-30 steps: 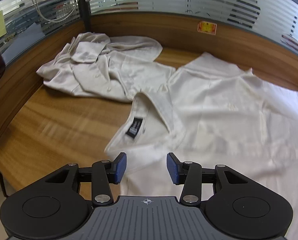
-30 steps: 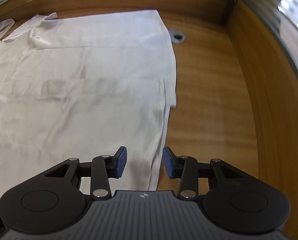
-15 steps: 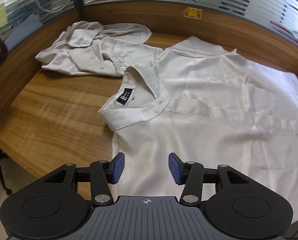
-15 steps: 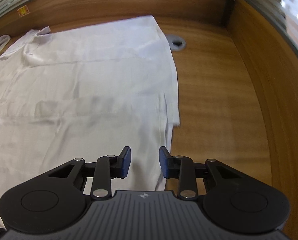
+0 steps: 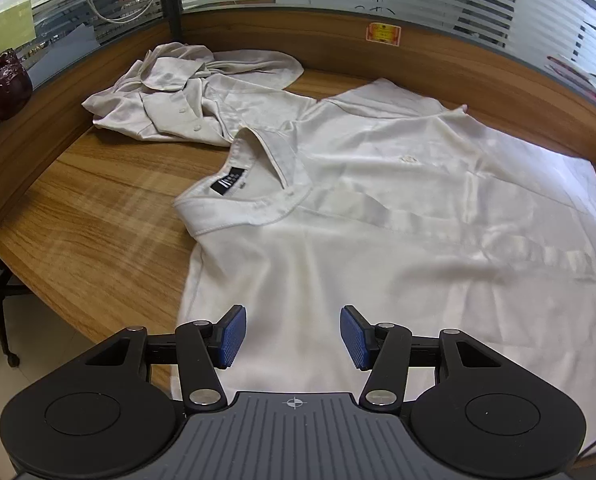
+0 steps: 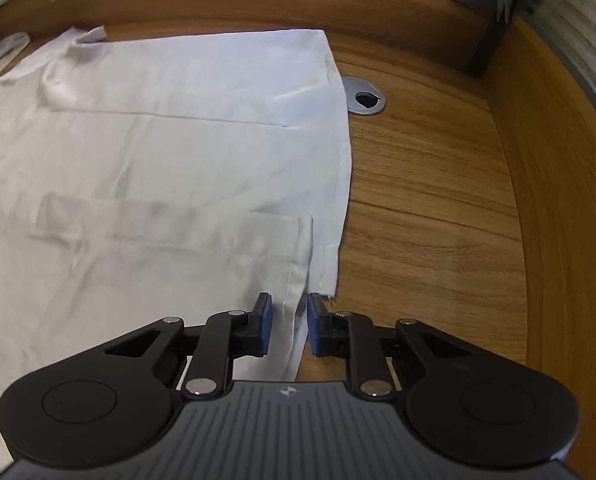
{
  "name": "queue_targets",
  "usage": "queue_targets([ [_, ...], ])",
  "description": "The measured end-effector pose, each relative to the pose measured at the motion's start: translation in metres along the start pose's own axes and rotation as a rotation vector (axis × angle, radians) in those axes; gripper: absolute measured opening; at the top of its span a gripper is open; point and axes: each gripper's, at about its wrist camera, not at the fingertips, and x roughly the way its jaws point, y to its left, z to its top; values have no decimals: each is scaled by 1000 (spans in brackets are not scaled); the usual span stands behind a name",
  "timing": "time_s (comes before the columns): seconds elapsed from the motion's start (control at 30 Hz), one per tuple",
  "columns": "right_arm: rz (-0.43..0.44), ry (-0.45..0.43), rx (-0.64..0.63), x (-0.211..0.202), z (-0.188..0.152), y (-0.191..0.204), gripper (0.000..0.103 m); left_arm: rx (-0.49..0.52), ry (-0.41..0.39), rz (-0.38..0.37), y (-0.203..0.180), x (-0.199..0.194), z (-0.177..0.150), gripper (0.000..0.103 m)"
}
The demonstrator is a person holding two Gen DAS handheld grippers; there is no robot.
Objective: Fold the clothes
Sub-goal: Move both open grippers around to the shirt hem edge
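Note:
A white collared shirt (image 5: 398, 208) lies spread flat on the wooden desk (image 5: 89, 224), collar and black label to the left. My left gripper (image 5: 293, 338) is open above the shirt's near edge by the shoulder, holding nothing. In the right wrist view the same shirt (image 6: 157, 152) shows its hem end. My right gripper (image 6: 289, 330) has its jaws narrowed around the near hem corner; the cloth edge runs between the pads with a small gap left.
A second crumpled beige shirt (image 5: 193, 92) lies at the desk's back left. A dark red vase (image 5: 3, 84) stands on the left ledge. A cable grommet (image 6: 365, 100) sits right of the hem. Wooden partition walls (image 6: 558, 200) ring the desk.
My left gripper has drawn back toward the desk's near edge and stays open. My right gripper has moved onto the hem corner and its jaws have narrowed.

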Motion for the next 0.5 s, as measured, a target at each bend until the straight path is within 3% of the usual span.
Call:
queue_targets([
  [0.17, -12, -15, 5, -2, -6, 0, 1, 8, 8, 12, -6, -4, -7, 55],
  [0.5, -28, -35, 38, -18, -9, -11, 1, -17, 2, 28, 2, -6, -8, 55],
])
